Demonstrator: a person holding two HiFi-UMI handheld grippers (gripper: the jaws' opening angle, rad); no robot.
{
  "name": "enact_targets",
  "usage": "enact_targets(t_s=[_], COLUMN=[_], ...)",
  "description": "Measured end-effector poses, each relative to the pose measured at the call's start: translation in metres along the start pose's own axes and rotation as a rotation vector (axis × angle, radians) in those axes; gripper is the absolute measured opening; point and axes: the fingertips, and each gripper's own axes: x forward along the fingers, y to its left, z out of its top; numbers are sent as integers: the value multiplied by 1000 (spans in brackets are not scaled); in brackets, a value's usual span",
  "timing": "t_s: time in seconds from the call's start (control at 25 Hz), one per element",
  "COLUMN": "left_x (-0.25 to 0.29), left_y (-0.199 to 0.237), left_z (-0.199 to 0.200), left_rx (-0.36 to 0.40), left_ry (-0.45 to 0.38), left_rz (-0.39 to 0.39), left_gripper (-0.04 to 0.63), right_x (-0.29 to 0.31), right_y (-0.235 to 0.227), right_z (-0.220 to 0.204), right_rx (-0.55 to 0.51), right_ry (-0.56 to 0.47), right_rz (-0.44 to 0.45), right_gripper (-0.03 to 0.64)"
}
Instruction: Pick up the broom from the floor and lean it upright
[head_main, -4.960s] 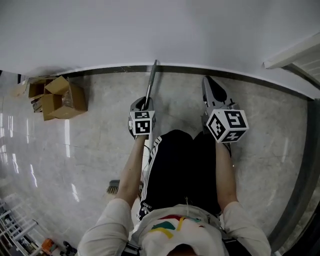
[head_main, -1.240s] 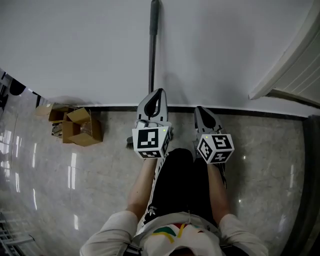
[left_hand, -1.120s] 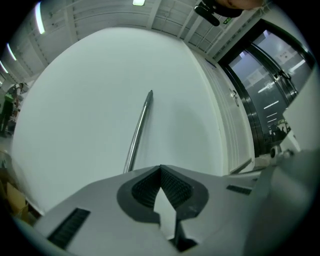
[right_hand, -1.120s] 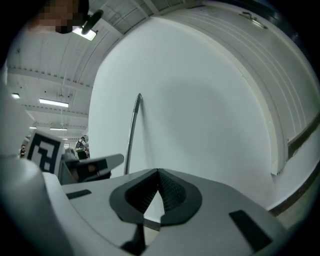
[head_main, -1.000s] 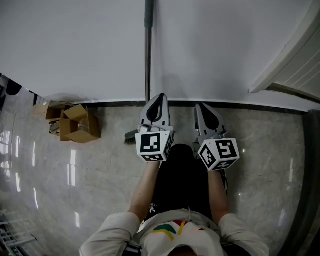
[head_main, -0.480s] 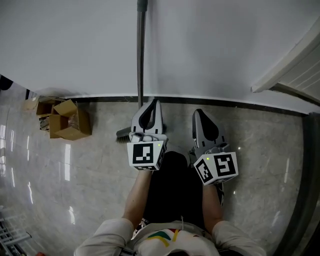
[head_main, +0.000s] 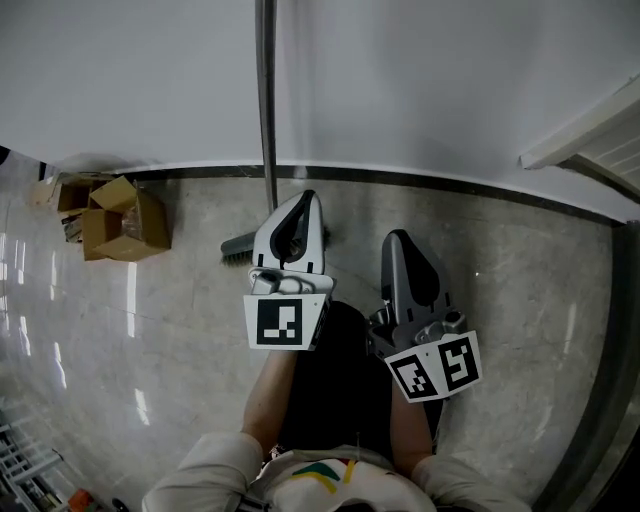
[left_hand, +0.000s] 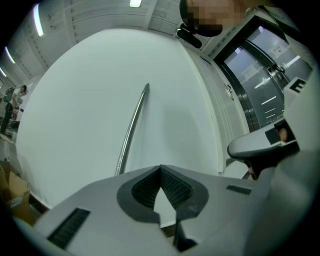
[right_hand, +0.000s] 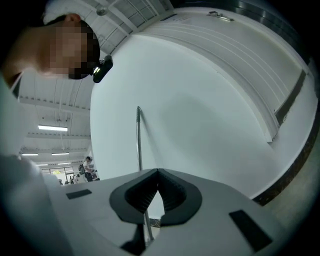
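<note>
The broom stands upright against the white wall, its grey handle (head_main: 265, 90) running up out of the head view and its brush head (head_main: 240, 245) on the floor at the baseboard. My left gripper (head_main: 303, 200) is just right of the brush head, shut and empty, apart from the handle. My right gripper (head_main: 398, 240) hangs further right, also shut with nothing in it. In the left gripper view the handle (left_hand: 132, 127) leans on the wall beyond the closed jaws (left_hand: 161, 170). In the right gripper view the handle (right_hand: 139, 140) rises behind the closed jaws (right_hand: 158, 172).
Open cardboard boxes (head_main: 110, 215) sit by the wall at the left. A dark baseboard (head_main: 450, 183) runs along the wall's foot. A white door frame (head_main: 590, 140) stands at the right. The person's black trousers are below the grippers on the glossy grey floor.
Five seconds ago the left gripper gripped the handle. Over the last second both grippers have sunk and drawn back from the wall, while the broom stays leaning there.
</note>
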Motion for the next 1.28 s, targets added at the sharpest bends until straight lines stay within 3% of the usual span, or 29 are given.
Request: enact_targets(t_s=[0.32,0.48,0.8,1.0,1.16,1.28], left_x=[0,10,1,-3,-19,-43], left_y=[3,10,14,-6,-29,-41], left_z=[33,86,269,402,502,570], left_rx=[24,32,-2,24,-71,-91], left_ry=[-43,-37,32,81,180,208], left_rz=[9,21,50,33,11,11], left_gripper=[44,44,44,44,44,44], right_x=[6,26,41,22,9,-2], right_y=[7,25,127,193,235,272], right_z=[25,54,198,318,416,478], right_rx=[-27,-50,-98,-66,-99,-121], right_ry=[-15,67,222,303,375,389], right_rz=[20,40,53,20,-43,-48], right_gripper=[12,12,12,12,12,12])
